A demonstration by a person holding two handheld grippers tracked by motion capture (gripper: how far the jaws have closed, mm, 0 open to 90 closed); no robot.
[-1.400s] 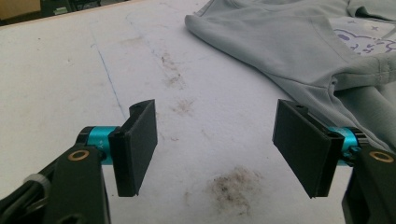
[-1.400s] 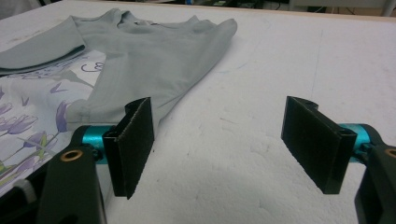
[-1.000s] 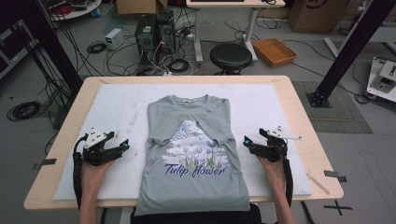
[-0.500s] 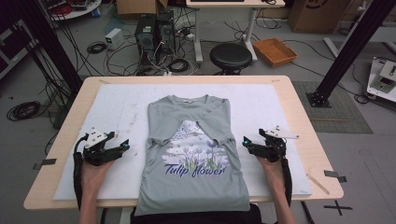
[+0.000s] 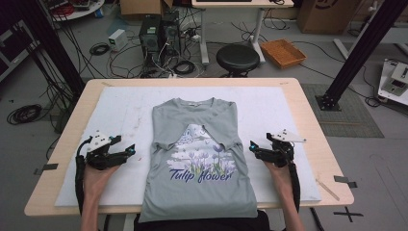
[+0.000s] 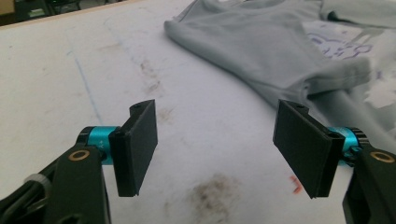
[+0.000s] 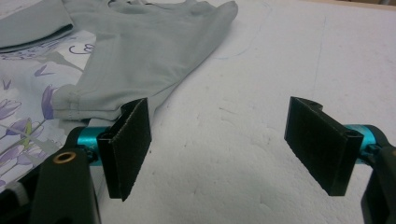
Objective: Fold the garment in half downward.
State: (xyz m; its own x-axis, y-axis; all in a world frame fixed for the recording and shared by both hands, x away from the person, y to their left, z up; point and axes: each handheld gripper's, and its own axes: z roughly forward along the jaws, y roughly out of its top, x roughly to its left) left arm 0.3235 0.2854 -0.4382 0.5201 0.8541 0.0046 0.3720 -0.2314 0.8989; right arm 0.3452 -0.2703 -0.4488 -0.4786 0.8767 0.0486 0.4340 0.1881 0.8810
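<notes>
**Grey T-shirt flat on the pad, both grippers released at its sides**

Nearest in the high view: two forearms entering from the bottom edge, cut off by the frame. Left gripper low over the white pad, just beside the shirt's left edge, jaws spread and holding nothing. Right gripper mirrored at the other side, close to the folded-in right sleeve, jaws likewise parted and empty. Whether either jaw tip touches the fabric – not clear from above.

In the left gripper view, left gripper with both black jaws wide apart over stained white pad; the grey T-shirt ahead and to the right, a hemmed sleeve end just past the right-hand jaw, its lower part hidden behind that jaw. In the right gripper view, right gripper equally wide, bare pad between the jaws; T-shirt at upper left, a stitched sleeve hem just behind the left-hand jaw, contact impossible to tell.

Farther in: T-shirt lying face up along the middle of the pad, collar away from the person, both sleeves folded inward over the chest so that they cover the top of the print. Purple flowers and "Tulip flower" readable below; the small figure above them half hidden by the sleeves. Bottom hem hanging over the near table edge – partly out of frame.

Beyond: wooden table rim around the pad; past it a black stool, a computer tower amid tangled cables, an orange tray on the floor. Details there small and blurred.
</notes>
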